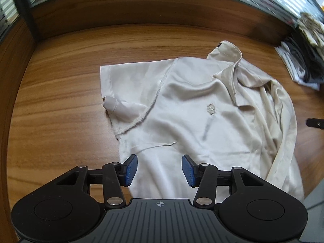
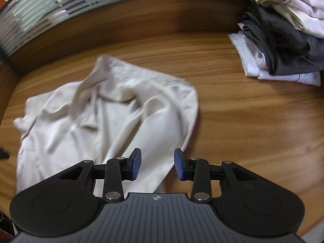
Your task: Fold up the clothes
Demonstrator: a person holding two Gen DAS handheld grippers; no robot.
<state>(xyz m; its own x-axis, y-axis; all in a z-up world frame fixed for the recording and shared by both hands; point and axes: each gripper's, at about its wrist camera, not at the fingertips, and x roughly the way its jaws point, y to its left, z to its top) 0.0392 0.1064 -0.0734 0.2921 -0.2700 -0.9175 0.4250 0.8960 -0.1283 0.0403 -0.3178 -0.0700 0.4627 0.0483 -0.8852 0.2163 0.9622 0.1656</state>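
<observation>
A cream polo shirt (image 1: pixel 182 109) lies rumpled on our wooden surface (image 1: pixel 60 101), one side flopped inward, likely a first fold. Our left gripper (image 1: pixel 160 170) and right gripper (image 2: pixel 157 165) hover above it, fingers apart, empty. Only the right view fully shows the pile of folded clothes (image 2: pixel 283 40).

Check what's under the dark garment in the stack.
White folded clothes lie under the dark garment, on the table; cream and white pieces sit on top. How many white layers, hidden.
</observation>
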